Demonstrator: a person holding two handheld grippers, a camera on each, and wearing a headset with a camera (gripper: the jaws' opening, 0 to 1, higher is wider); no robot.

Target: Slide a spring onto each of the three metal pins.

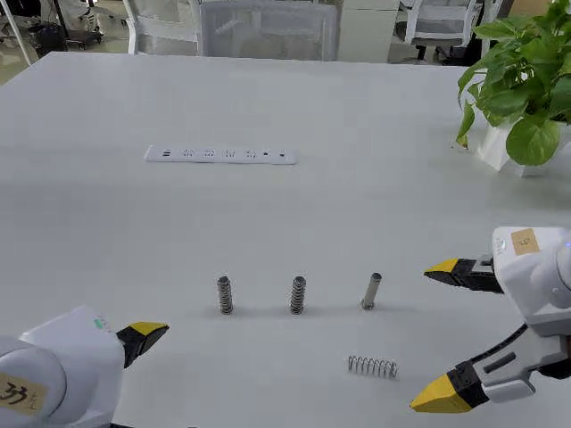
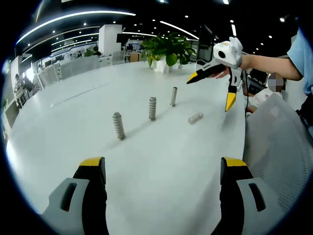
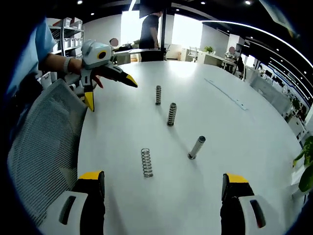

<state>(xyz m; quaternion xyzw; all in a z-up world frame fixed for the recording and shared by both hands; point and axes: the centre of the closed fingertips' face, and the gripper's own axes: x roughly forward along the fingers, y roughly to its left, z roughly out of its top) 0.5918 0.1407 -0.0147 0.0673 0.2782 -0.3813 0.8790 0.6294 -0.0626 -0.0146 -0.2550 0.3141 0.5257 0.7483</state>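
Note:
Three upright metal pins stand in a row on the white table. The left pin and the middle pin each carry a spring. The right pin is bare. A loose spring lies flat in front of the bare pin. My right gripper hovers open just right of the loose spring, holding nothing. In the right gripper view the loose spring and the bare pin lie ahead of its jaws. My left gripper is open and holds nothing, near the front left, with the left pin ahead of it.
A white power strip lies on the table beyond the pins. A potted plant stands at the far right corner. Chairs line the far edge, and a mesh chair back sits at the near side.

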